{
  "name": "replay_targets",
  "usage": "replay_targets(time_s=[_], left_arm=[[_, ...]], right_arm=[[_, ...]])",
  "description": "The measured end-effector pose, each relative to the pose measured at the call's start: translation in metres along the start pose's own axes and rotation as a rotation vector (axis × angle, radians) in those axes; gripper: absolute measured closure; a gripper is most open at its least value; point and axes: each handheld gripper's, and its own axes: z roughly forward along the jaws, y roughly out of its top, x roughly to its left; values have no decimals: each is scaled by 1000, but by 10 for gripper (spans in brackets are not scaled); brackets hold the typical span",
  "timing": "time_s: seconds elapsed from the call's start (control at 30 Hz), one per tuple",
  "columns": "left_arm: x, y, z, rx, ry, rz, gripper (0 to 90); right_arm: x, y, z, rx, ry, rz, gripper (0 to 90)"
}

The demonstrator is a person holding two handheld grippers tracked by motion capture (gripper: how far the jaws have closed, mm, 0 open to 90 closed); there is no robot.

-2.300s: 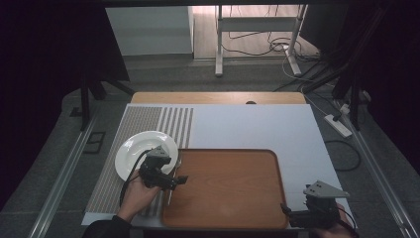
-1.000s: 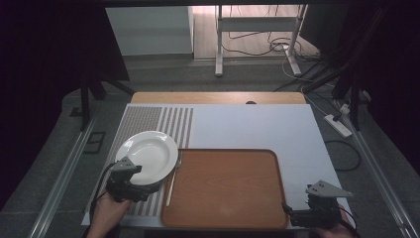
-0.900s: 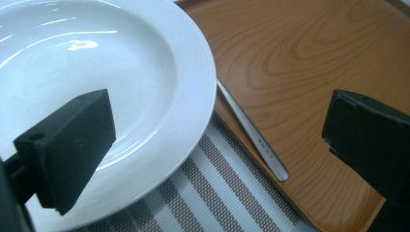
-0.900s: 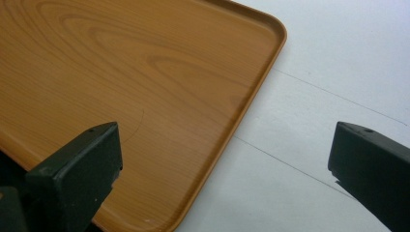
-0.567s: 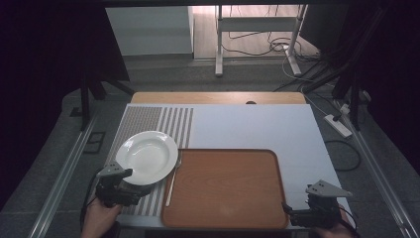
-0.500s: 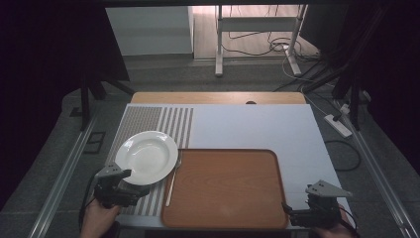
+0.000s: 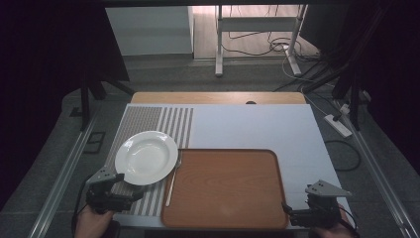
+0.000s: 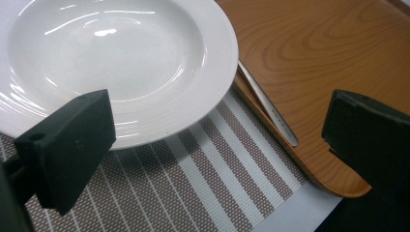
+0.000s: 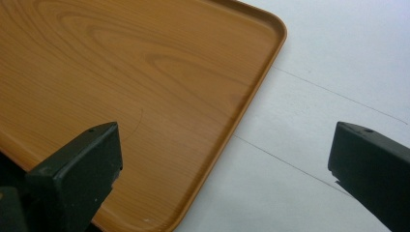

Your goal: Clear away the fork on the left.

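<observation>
My left gripper [image 7: 130,194] hovers low at the table's near-left edge, jaws spread and empty. The white plate [image 8: 111,63] lies on the striped placemat [image 8: 193,188] just ahead of them, with a metal utensil [image 8: 267,105] between plate and wooden tray [image 8: 329,58].

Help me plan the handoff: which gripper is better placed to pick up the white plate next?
Left. The left gripper sits open at the near rim of the white plate on the striped placemat. The right gripper is at the wooden tray's far corner, the tray between it and the plate.

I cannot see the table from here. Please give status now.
Left gripper open, empty, near plate. Right gripper open, empty, by tray corner. Utensil lies between plate and tray.
</observation>
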Motion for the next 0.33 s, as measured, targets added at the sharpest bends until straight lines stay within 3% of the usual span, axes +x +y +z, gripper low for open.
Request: replay_targets(time_s=[0.1, 0.33], left_arm=[[-1, -2, -2, 10, 19, -6, 0], [-1, -1, -1, 26, 21, -2, 0]], right_arm=[[0, 0, 0, 2, -1, -1, 0], [0, 0, 1, 9, -2, -6, 0]])
